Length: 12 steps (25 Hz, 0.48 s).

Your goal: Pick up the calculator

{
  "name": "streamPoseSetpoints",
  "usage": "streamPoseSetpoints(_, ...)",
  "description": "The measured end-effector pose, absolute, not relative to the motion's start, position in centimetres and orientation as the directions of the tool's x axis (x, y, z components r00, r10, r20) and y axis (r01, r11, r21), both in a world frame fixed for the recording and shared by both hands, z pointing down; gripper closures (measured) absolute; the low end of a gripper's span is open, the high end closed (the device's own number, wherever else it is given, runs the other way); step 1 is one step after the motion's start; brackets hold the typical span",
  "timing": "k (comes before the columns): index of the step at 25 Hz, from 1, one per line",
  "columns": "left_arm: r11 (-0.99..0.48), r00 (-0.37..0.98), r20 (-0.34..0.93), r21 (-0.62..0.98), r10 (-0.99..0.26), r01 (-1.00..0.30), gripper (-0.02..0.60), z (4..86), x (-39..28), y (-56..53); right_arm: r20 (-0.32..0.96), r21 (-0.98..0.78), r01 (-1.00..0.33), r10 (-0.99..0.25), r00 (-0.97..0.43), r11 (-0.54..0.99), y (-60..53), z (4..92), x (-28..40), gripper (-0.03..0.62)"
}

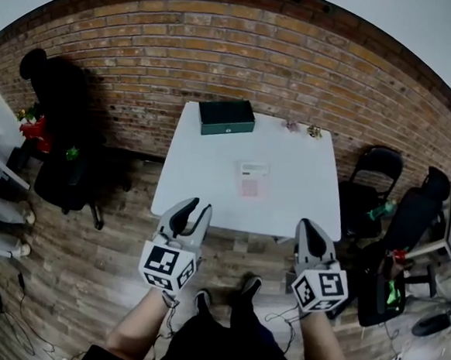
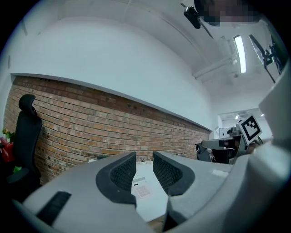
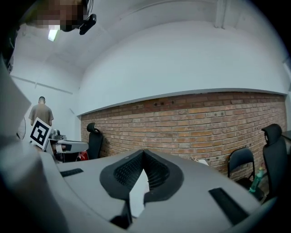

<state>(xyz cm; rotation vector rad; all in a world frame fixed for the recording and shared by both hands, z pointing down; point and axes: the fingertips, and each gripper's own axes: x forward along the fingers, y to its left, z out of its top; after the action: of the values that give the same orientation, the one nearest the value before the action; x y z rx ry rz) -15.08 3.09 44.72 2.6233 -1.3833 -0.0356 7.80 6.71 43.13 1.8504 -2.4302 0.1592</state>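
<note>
The calculator [image 1: 253, 178] lies flat on the white table [image 1: 202, 181], a little past the middle and nearer the right side; its upper strip is white and its key area pinkish; nothing touches it. In the left gripper view we see it [image 2: 142, 189] through the gap between the jaws, far out on the tabletop and not between the pads.

Behind it, at the far edge by the brick wall [image 1: 220, 51], sits a dark green box [image 1: 226, 116], well apart from the calculator; two small objects [image 1: 302, 129] lie along the same edge to the right, too small for us to name.

We hold the left gripper [image 1: 198, 206] near the table's near edge, left of the calculator and well short of it; its jaws stand spread with a clear gap, and they grip nothing [image 2: 143, 157]. We hold the right gripper [image 1: 308, 223] near the right corner of the near edge; its jaws are pressed together at the tips [image 3: 144, 151], with nothing pinched.

Our shoes [image 1: 203, 299] rest on the wooden floor [image 1: 78, 272] below the grippers; a black office chair [image 1: 63, 170] stands left of the table, and a black folding chair [image 1: 378, 168] stands to its right; in the right gripper view a person [image 3: 42, 111] stands far off, beside a desk.
</note>
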Motion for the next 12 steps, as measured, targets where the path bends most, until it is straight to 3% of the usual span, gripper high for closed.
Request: streamPoseSetpoints(12,-0.521,0.529,0.125,0.089,-0.84,-0.849,0.471,44.2,-5.3,-2.7,0.095,-0.045,-0.917,-0.912,-0.399,0.396,-1.6,43.7,14.4,0.589)
